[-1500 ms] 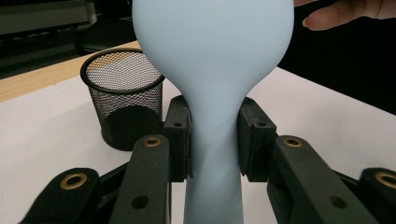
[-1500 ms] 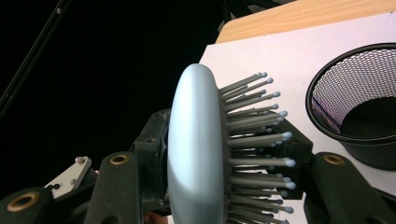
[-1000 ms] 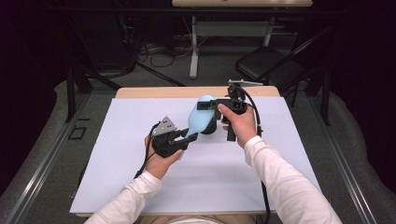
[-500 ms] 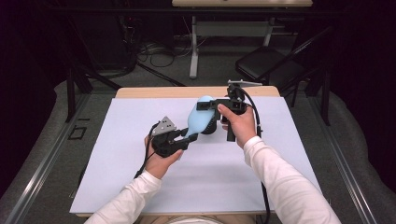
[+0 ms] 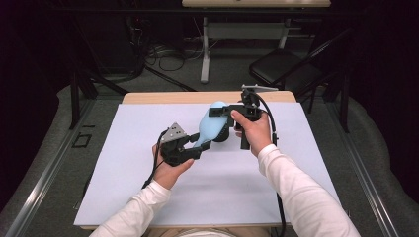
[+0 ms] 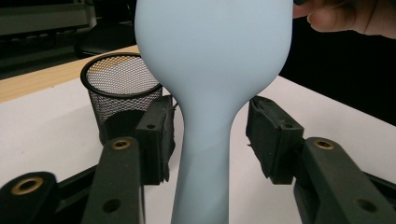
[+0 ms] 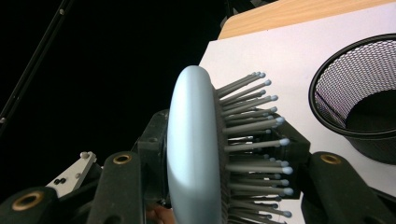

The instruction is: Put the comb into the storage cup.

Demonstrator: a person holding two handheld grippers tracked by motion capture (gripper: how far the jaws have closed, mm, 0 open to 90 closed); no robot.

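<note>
While both grippers meet on one light-blue hairbrush, the scene reads as follows
Brush place: hairbrush (image 5: 210, 126) is held off the white sheet (image 5: 123, 163), near the middle of the table (image 5: 148, 97), just in front of a black mesh cup (image 6: 119, 95)
Long axis: in the high view it runs from about 7 o'clock at the handle to 1 o'clock at the head, tilted up toward the head
Left gripper: left gripper (image 5: 190, 149) sits at the handle end; in the left gripper view its jaws stand spread, one to each side of the handle with a gap on both sides, so I judge it is not pinching
Right gripper: right gripper (image 5: 222, 111) is at the head end; in the right gripper view its jaws are pressed onto the head, one on the smooth back, one in among the bristles (image 7: 254, 140)
Cup from brush: mesh cup lies just past the head, at roughly 1 to 2 o'clock of it in the right gripper view, mouth open upward
Nearer hand: the right hand (image 5: 252, 129) is nearer the cup and, by my reading, alone carries the brush
Likely turning point: whether the handle end swings down over the cup's mouth, which is a judgement only
</note>
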